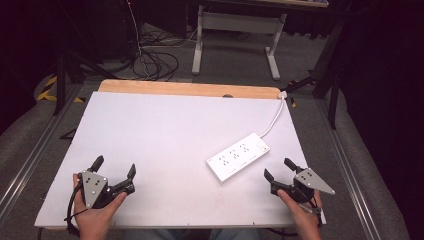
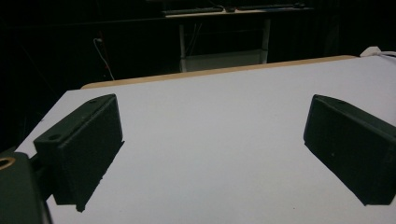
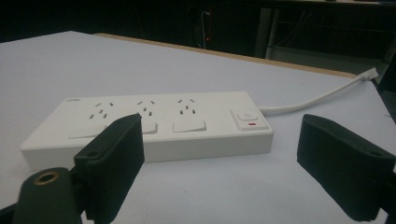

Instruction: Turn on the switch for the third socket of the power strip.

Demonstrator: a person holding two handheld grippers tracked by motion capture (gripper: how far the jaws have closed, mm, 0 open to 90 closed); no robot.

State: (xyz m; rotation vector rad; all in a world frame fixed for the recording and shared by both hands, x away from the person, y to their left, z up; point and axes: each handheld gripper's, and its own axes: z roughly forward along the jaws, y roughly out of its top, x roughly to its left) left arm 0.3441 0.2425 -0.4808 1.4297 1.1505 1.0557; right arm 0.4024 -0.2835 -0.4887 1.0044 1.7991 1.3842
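A white power strip (image 1: 238, 155) with three socket groups and a switch lies on the white table (image 1: 165, 135), right of centre; its white cable (image 1: 274, 120) runs to the back right edge. My right gripper (image 1: 276, 169) rests near the front right corner, just in front of the strip, jaws open and empty. In the right gripper view the power strip (image 3: 154, 126) lies close ahead of the open right gripper (image 3: 224, 163), with its switch (image 3: 247, 119) at the right end. My left gripper (image 1: 115, 167) sits at the front left, open with nothing between its fingers; the left gripper (image 2: 210, 154) faces bare table.
A wooden strip (image 1: 190, 89) borders the table's far edge. Beyond it stand a white desk frame (image 1: 235, 40) and loose cables (image 1: 150, 60) on the floor. Metal rails (image 1: 30, 155) run along both sides of the table.
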